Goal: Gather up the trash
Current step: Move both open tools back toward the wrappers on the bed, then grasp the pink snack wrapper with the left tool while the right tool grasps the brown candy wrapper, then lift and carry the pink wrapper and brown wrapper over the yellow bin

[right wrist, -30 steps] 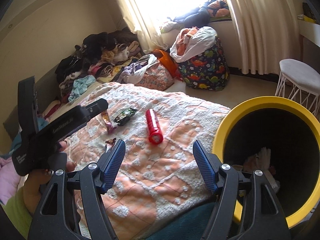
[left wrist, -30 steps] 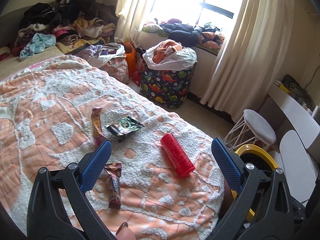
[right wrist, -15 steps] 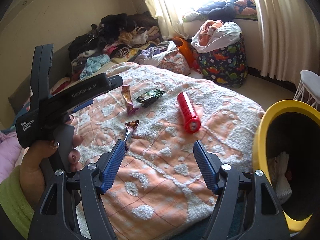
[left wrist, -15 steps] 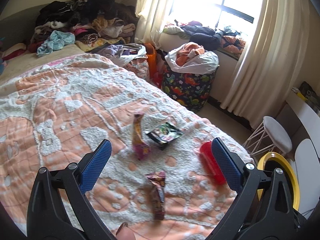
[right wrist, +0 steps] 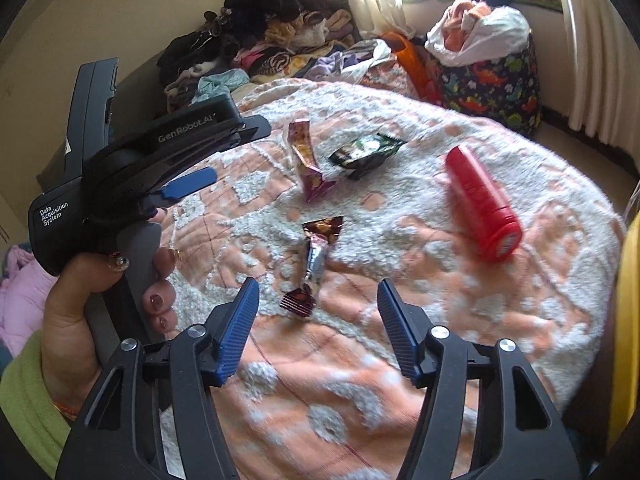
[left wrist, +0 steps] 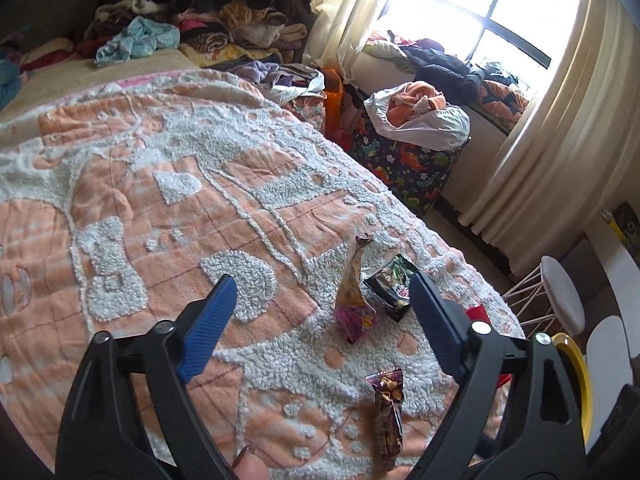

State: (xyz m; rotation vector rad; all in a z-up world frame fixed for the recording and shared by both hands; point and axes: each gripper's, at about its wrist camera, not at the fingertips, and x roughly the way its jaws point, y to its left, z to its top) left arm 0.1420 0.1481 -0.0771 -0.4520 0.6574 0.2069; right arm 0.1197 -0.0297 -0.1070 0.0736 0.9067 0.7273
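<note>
- Currently both the left gripper (left wrist: 320, 308) and right gripper (right wrist: 316, 312) hang spread wide, holding nothing.
- Crinkly foil wrapper (right wrist: 314, 264) lies on the tufted bedspread (right wrist: 400, 216), just beyond the right gripper.
- Smooth red tube (right wrist: 482, 204) lies farther right.

Three wrappers (right wrist: 314, 264) and a red canister (right wrist: 482, 204) lie on the bed (right wrist: 400, 360).

Four pieces of trash lie on the bed: a red cylindrical can (right wrist: 482, 204) on its side at right, and a dark foil packet (right wrist: 366, 152) at upper centre. A pink-and-yellow wrapper (right wrist: 306, 160) sits just left of the packet, with a brown twisted candy wrapper (right wrist: 316, 260) at centre.
</note>
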